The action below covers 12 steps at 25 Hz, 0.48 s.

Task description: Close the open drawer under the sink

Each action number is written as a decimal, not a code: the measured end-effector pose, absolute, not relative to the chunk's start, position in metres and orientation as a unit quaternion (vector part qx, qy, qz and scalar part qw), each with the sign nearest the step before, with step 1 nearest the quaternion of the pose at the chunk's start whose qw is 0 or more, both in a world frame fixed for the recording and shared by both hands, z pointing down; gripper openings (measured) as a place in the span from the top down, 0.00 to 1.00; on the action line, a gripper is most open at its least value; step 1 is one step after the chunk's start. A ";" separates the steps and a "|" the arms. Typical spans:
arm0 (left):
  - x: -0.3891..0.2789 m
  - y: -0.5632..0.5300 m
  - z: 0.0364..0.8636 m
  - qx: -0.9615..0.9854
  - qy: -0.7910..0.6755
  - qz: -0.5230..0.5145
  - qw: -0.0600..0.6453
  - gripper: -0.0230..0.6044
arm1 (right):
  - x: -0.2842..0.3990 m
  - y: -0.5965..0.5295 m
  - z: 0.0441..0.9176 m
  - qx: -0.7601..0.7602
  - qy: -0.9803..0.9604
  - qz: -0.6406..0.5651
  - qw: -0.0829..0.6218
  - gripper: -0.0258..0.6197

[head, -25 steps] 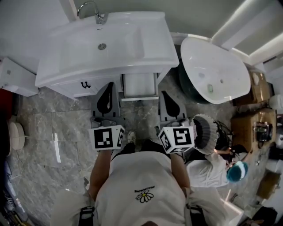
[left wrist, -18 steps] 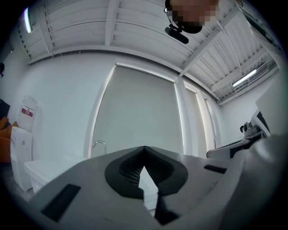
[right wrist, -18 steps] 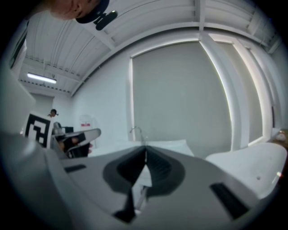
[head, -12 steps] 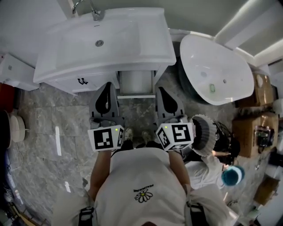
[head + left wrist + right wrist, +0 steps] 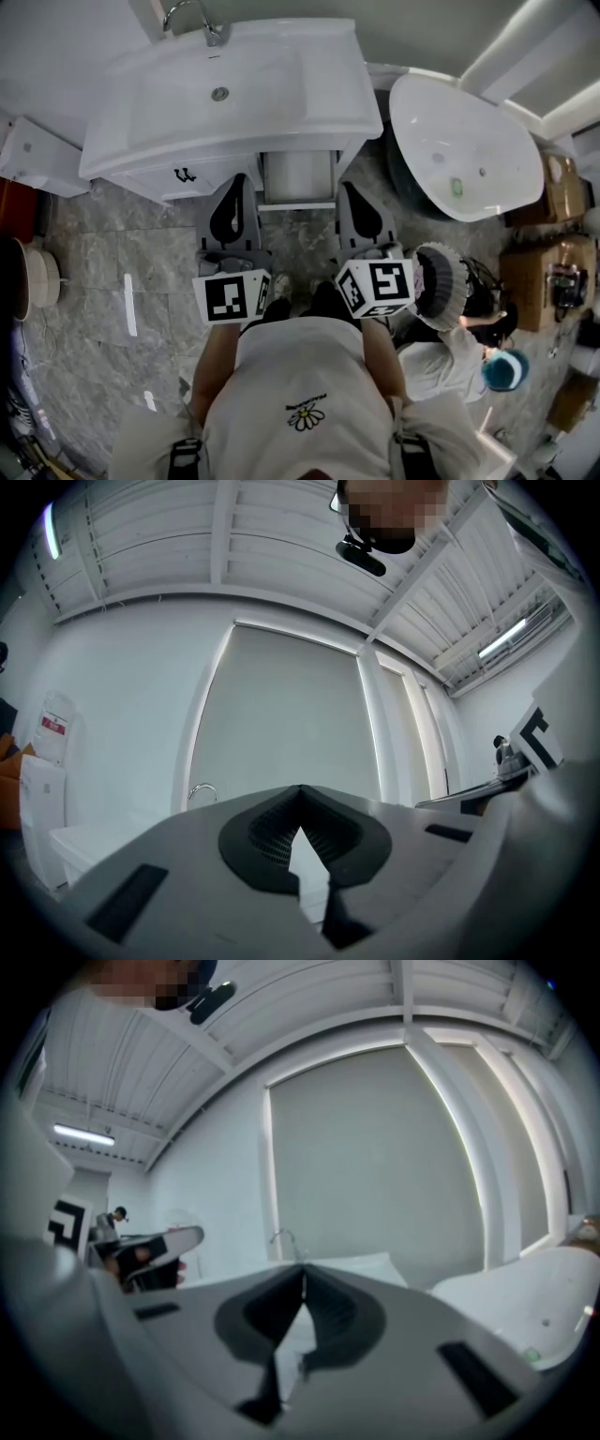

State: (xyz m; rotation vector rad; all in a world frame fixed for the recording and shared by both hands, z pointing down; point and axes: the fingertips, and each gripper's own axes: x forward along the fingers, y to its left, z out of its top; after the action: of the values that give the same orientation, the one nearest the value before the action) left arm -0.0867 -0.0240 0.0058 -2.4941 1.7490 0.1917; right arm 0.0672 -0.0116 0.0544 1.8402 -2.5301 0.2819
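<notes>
The sink [image 5: 234,94] is a smooth, glossy white rectangle with rounded corners and a curved chrome faucet [image 5: 192,19] at its back edge. It sits on a white cabinet [image 5: 159,178]. The drawer [image 5: 298,178], a white box with a flat front, stands open under the sink's front edge and sticks out over the floor [image 5: 94,272] of grey marbled tiles. The left gripper [image 5: 236,180] is just beside the drawer on one side and the right gripper [image 5: 349,187] on the other. Both are grey plastic with dark ribbed pads, and each has its jaws pressed together with nothing between them. Each carries a white cube [image 5: 230,295] with black square markers. To the right of the sink is a big white oval bathtub [image 5: 459,150], and near it a second person [image 5: 450,361] is low on the floor beside brown boxes [image 5: 548,267]. Compared with a second ago, the drawer is out just as far and both grippers keep their places beside it.
</notes>
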 end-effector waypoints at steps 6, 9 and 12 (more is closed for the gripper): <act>-0.092 -0.034 0.024 -0.820 0.569 0.055 0.025 0.94 | 0.069 -0.011 0.061 0.604 -0.792 0.088 0.013 0.91; -0.090 -0.042 0.027 -0.813 0.579 0.055 0.027 0.94 | 0.079 -0.016 0.060 0.611 -0.787 0.088 0.007 0.91; -0.085 -0.041 0.026 -0.802 0.593 0.056 0.029 0.94 | 0.090 -0.018 0.061 0.611 -0.787 0.081 0.005 0.91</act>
State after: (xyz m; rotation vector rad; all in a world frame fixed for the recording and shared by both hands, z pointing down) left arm -0.0850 -0.0409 0.0258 -2.4753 1.8300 0.1737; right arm 0.0903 -0.0178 0.0612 1.9138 -2.4663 0.2550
